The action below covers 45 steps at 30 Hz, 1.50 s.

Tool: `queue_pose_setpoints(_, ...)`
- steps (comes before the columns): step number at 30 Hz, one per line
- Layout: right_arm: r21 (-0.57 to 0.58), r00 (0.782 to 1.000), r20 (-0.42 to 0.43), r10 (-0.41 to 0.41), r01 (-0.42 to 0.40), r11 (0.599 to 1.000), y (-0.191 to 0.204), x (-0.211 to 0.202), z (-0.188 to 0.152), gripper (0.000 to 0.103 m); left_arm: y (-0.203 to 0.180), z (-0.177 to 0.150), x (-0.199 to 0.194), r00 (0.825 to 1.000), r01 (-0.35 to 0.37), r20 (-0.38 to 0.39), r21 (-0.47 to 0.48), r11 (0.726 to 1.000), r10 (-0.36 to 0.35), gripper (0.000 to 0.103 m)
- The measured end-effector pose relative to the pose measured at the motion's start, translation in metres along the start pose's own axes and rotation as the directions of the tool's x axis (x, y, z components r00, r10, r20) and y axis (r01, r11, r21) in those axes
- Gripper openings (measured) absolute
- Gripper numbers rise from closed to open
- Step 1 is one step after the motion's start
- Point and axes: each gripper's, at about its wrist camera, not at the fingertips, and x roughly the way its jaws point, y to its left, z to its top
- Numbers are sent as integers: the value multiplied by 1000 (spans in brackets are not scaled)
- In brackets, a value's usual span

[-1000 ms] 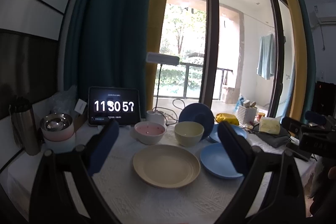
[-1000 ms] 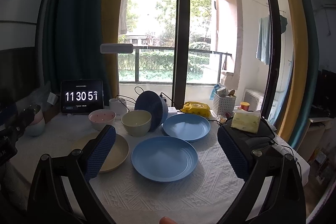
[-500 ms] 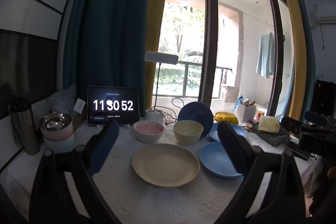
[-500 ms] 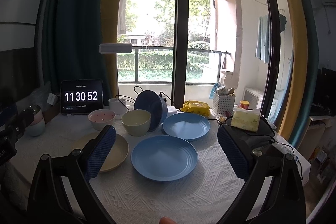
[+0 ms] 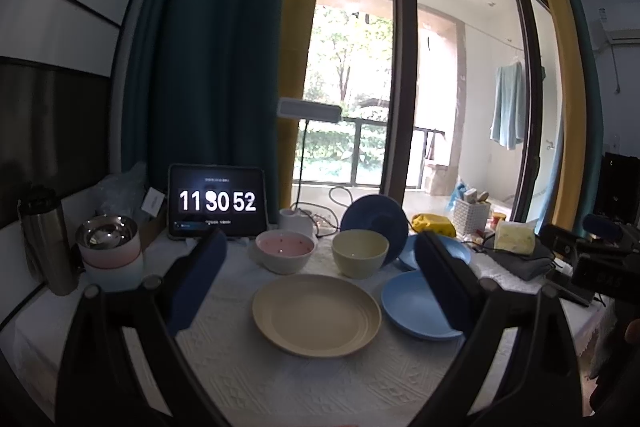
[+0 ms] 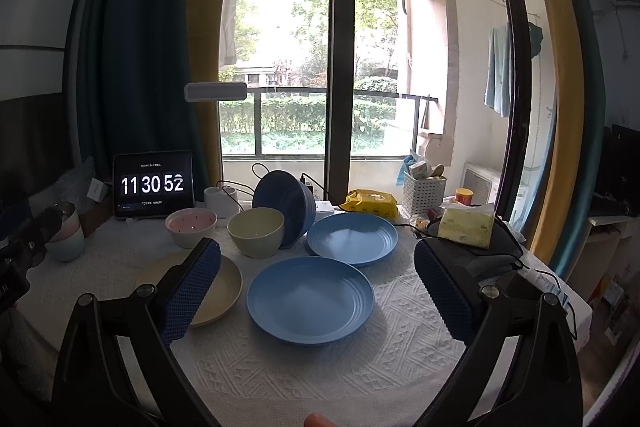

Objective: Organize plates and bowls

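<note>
A cream plate lies on the white tablecloth, with a near blue plate to its right. Behind stand a pink bowl, a yellow-green bowl and a dark blue bowl tipped on its side. In the right wrist view the near blue plate lies in front of a second blue plate, with the cream plate at left. My left gripper is open and empty above the cream plate. My right gripper is open and empty above the near blue plate.
A tablet clock stands at the back left, next to stacked cups and a steel flask. A tissue pack, a white basket and cables crowd the back right. The table's front edge is near me.
Both views have shifted only slightly. The clock has ticked from 51 to 52. No dish has moved.
</note>
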Motion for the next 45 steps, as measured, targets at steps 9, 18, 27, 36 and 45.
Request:
queue_pose_setpoints(9,0,1000,-3,0,0,1000,0,0,0,100,-3,-1,2,1000,5,-4,-2,1000,-5,96)
queue_pose_setpoints(18,11,1000,-26,0,0,1000,-9,7,-5,100,-14,-5,17,999,28,-46,5,1000,-28,96)
queue_pose_setpoints(27,33,997,-82,-1,3,999,-25,31,-16,100,-36,-14,51,991,75,-116,23,997,-72,96)
queue_pose_setpoints(36,61,993,-120,0,7,998,-48,59,-23,100,-66,-25,88,969,135,-217,47,990,-122,96)
queue_pose_setpoints(45,95,982,-188,6,12,995,-71,93,-36,94,-94,-43,140,932,168,-335,74,983,-134,96)
